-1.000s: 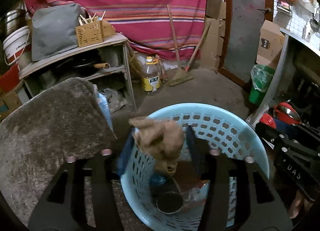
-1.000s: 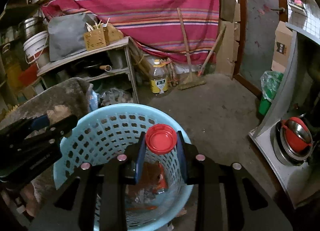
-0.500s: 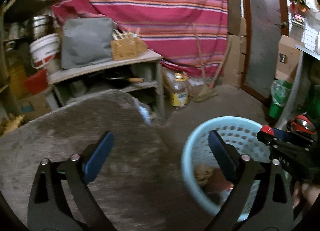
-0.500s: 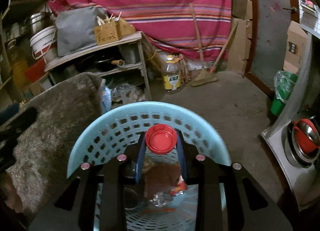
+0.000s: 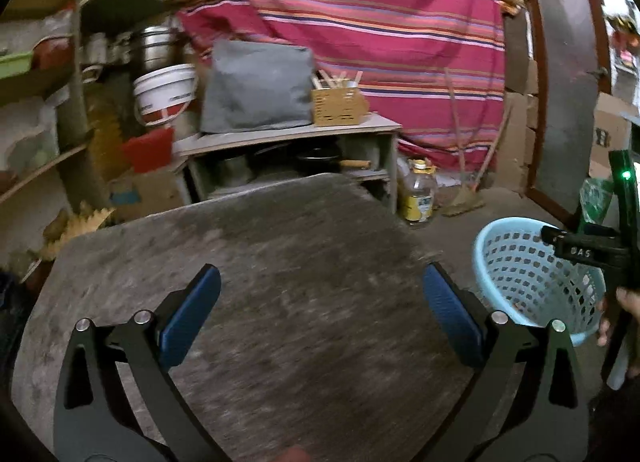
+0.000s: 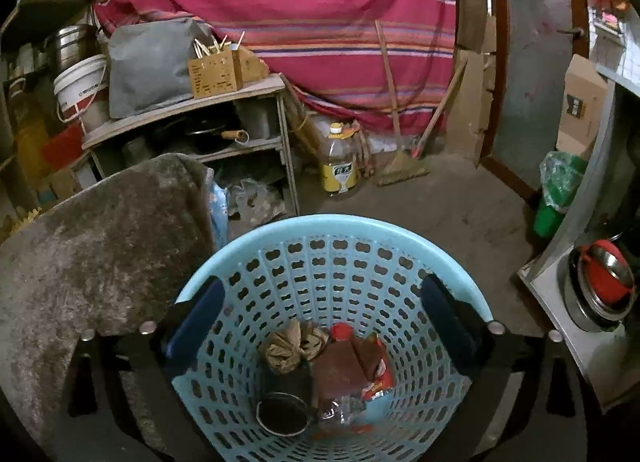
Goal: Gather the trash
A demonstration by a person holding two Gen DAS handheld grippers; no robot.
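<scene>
Lying in the bottom of the blue basket [image 6: 332, 246] are a crumpled brown paper wad [image 6: 290, 346], a red snack wrapper [image 6: 360, 362] and a dark tin can [image 6: 282, 416], so collection is judged well advanced. Hovering over the basket, the right gripper [image 6: 320, 322] is opening its jaws, with nothing between them. Facing the grey worktop [image 5: 280, 262], the left gripper [image 5: 320, 314] is opening wide too, holding nothing. No trash is showing on the worktop; the basket is sitting at its three o'clock. Whether pieces remain elsewhere cannot be told. Beyond, at twelve o'clock, an oil bottle [image 6: 340, 166] is standing on the floor.
</scene>
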